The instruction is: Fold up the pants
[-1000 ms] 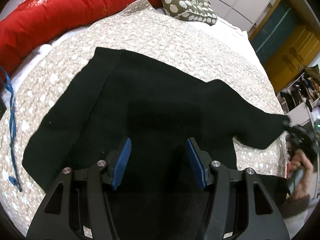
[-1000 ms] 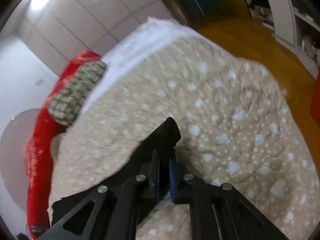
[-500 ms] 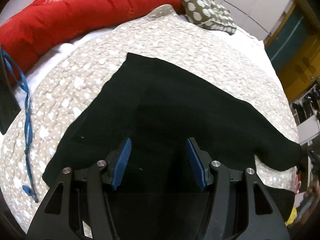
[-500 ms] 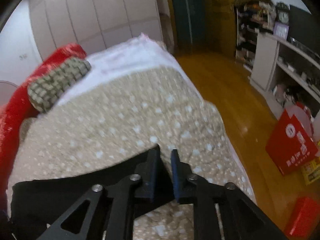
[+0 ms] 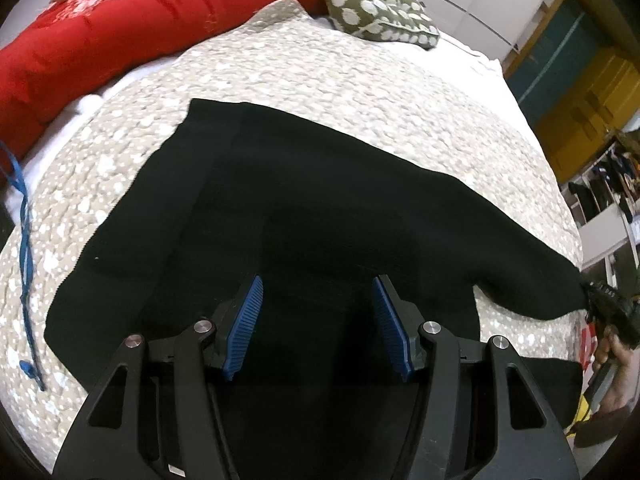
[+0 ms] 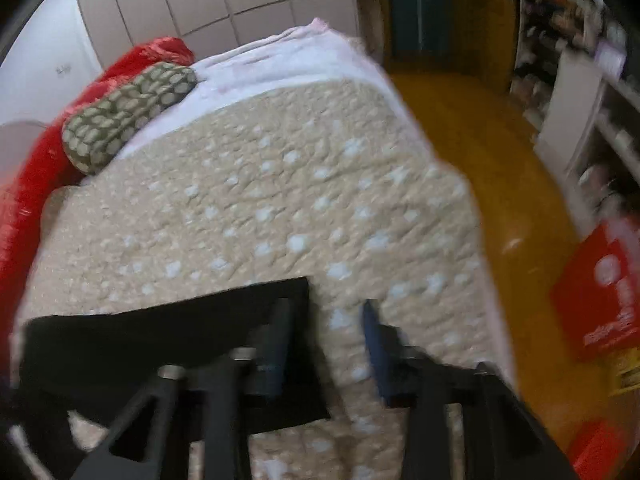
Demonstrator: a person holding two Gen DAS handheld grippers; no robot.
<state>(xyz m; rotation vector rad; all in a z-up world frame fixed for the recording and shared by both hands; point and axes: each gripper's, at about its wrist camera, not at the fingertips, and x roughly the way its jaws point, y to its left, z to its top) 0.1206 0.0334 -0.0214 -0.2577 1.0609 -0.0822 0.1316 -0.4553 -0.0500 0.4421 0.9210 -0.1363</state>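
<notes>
The black knit pants (image 5: 320,208) lie spread flat across a bed's beige quilt (image 5: 320,80), which is puckered and dotted white. The left gripper (image 5: 316,320) hovers over them, its ribbed blue pads apart and empty. The right gripper (image 6: 326,344), blurred, is closing with only quilt between its fingers, a pants corner beside one. A red duvet (image 5: 120,20) and a spotted olive cushion (image 5: 376,16) lie beyond.
</notes>
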